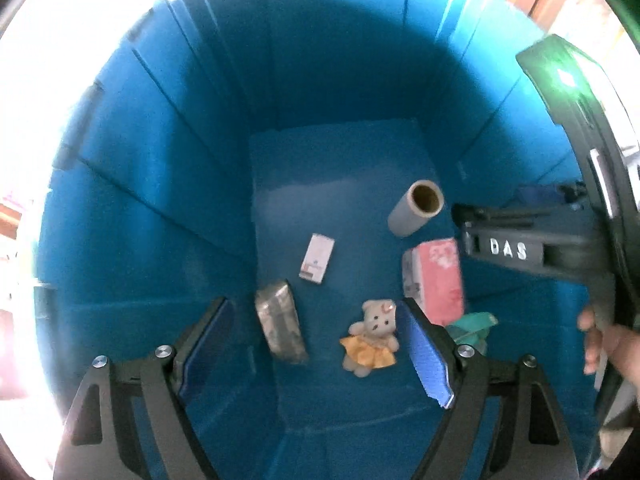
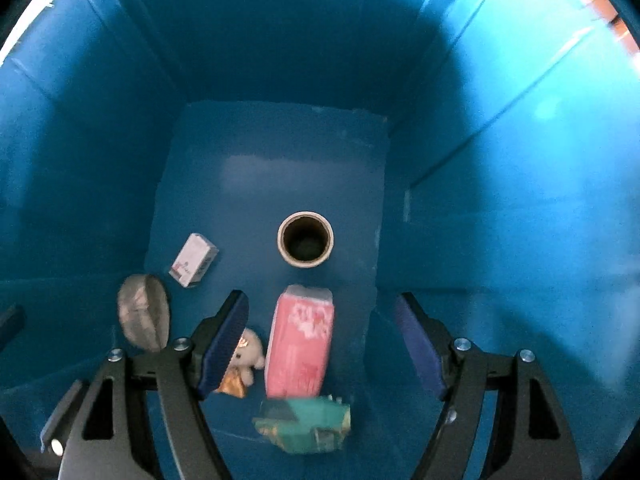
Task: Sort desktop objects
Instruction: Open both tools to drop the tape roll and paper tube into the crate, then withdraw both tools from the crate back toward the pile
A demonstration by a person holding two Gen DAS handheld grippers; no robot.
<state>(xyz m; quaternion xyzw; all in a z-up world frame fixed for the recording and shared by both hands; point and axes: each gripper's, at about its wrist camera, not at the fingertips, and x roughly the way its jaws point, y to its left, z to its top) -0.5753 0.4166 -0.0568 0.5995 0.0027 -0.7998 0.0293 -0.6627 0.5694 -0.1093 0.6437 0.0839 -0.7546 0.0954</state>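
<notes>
Both grippers look down into a deep blue bin [image 1: 168, 184]. On its floor lie a cardboard tube [image 1: 416, 208], a small white box [image 1: 317, 258], a silvery packet [image 1: 281, 326], a small plush bear in a yellow dress [image 1: 372, 338], a pink tissue pack [image 1: 438, 280] and a green packet [image 1: 474, 326]. My left gripper [image 1: 316, 344] is open and empty above the bear and packet. My right gripper [image 2: 324, 348] is open and empty above the pink pack [image 2: 300, 344]; the tube [image 2: 306, 239], box [image 2: 194, 260], silvery packet [image 2: 143, 318], bear [image 2: 248, 356] and green packet [image 2: 308, 424] show there too.
The bin's ribbed walls [image 2: 500, 160] rise steeply on all sides. The other gripper's black body marked "DAS" [image 1: 516, 248] reaches in from the right of the left wrist view, held by a hand [image 1: 604, 344]. Bright light lies outside the rim.
</notes>
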